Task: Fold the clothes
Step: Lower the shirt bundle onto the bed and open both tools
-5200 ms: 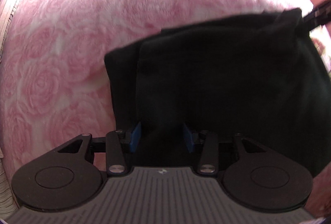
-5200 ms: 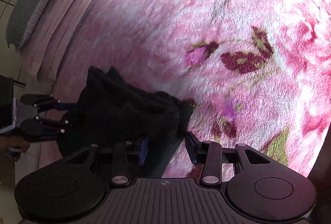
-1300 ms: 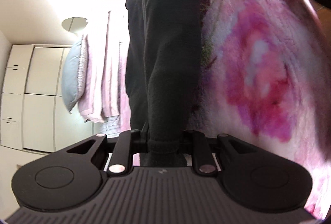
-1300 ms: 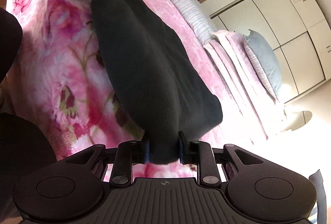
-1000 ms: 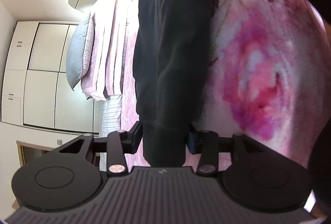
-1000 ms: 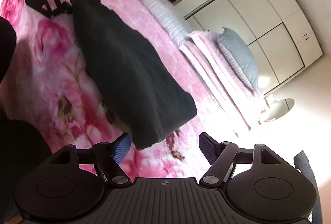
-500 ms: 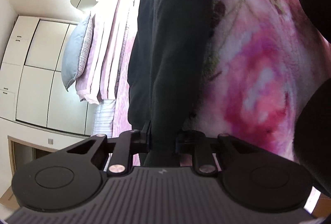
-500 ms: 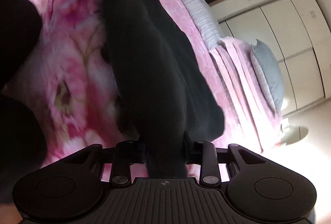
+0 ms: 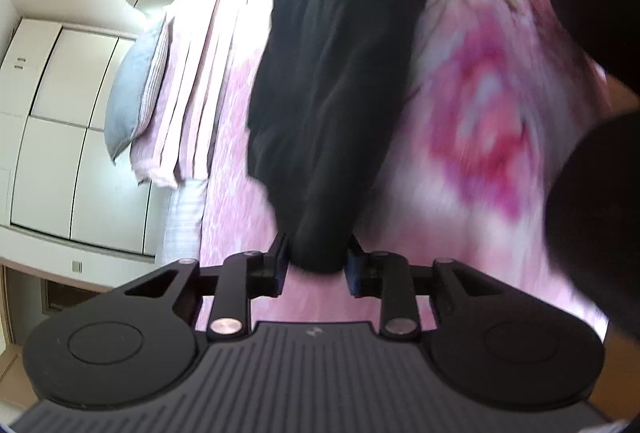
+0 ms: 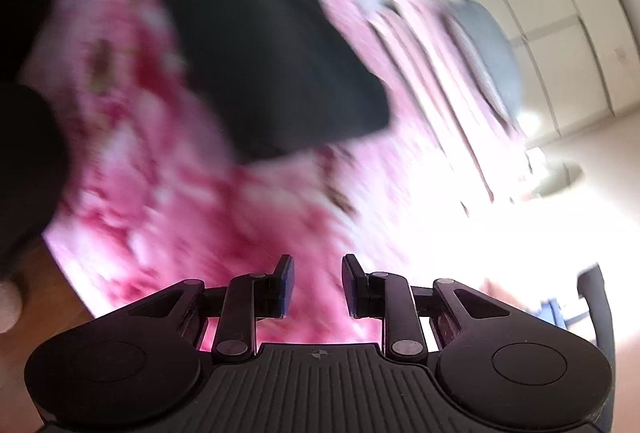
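A folded black garment lies on the pink floral blanket. In the left wrist view its near end sits between the fingers of my left gripper, whose jaws stand slightly apart around the cloth. In the right wrist view the garment lies farther off, blurred. My right gripper is open and empty, pulled back from the garment over the blanket.
A grey pillow and folded pink bedding lie at the bed's head. White wardrobe doors stand behind. The person's dark-clothed legs are at the bed's edge; wooden floor shows beside it.
My right gripper has let go of the garment and pulled back from it. My left gripper's jaws have widened around the garment's end. Both views are blurred by motion.
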Motion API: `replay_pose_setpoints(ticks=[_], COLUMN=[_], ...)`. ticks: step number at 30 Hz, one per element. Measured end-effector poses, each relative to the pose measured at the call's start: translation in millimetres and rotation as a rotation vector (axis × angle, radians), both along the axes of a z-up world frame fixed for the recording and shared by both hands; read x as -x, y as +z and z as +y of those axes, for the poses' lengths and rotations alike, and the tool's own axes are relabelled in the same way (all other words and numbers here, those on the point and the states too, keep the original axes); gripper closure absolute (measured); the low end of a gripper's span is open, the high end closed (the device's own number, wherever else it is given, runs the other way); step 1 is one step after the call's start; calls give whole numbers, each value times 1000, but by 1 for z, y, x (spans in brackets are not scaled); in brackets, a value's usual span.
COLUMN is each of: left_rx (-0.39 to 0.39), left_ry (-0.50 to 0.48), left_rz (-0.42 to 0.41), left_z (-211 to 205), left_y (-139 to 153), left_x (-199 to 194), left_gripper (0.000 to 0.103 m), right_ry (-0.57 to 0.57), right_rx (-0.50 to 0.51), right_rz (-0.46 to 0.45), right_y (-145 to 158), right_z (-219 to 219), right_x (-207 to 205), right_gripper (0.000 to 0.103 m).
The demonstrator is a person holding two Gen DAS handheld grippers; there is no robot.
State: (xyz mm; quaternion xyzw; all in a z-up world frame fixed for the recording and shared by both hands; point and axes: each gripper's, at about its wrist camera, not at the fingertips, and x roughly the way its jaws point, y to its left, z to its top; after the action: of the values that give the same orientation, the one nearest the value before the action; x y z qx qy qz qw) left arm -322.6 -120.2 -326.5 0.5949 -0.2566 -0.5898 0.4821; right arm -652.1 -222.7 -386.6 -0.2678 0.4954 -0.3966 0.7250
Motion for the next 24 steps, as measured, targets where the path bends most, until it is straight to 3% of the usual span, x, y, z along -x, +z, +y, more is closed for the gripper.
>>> replay_pose_setpoints(ticks=[3, 4, 5, 7, 12, 14, 17, 21, 24], left_rx=[17, 19, 20, 9, -67, -123, -234, -302, -298], left_ry=[57, 73, 88, 100, 58, 31, 8, 52, 69], left_rz=[16, 37, 61, 121, 321, 410, 504, 508, 537], left_z=[-2, -7, -12, -24, -65, -85, -129, -169, -186], left_y=[18, 26, 33, 47, 73, 80, 74, 44, 37], left_x=[-17, -20, -22, -21, 2, 13, 21, 16, 4], left_gripper=[76, 76, 76, 76, 77, 80, 81, 82, 82], right_ry=[-22, -19, -13, 4, 46, 56, 56, 49, 8], right_rx=[22, 24, 22, 12, -123, -195, -281, -361, -408], right_rz=[-80, -106, -132, -192, -365, -409, -395, -355, -416], right_y=[21, 27, 33, 42, 72, 84, 87, 74, 63], right_z=[-3, -7, -10, -18, -48, -63, -88, -127, -160], right_x=[5, 2, -2, -13, -46, -62, -84, -103, -97], right_gripper=[76, 69, 54, 45, 46, 69, 70, 70, 70])
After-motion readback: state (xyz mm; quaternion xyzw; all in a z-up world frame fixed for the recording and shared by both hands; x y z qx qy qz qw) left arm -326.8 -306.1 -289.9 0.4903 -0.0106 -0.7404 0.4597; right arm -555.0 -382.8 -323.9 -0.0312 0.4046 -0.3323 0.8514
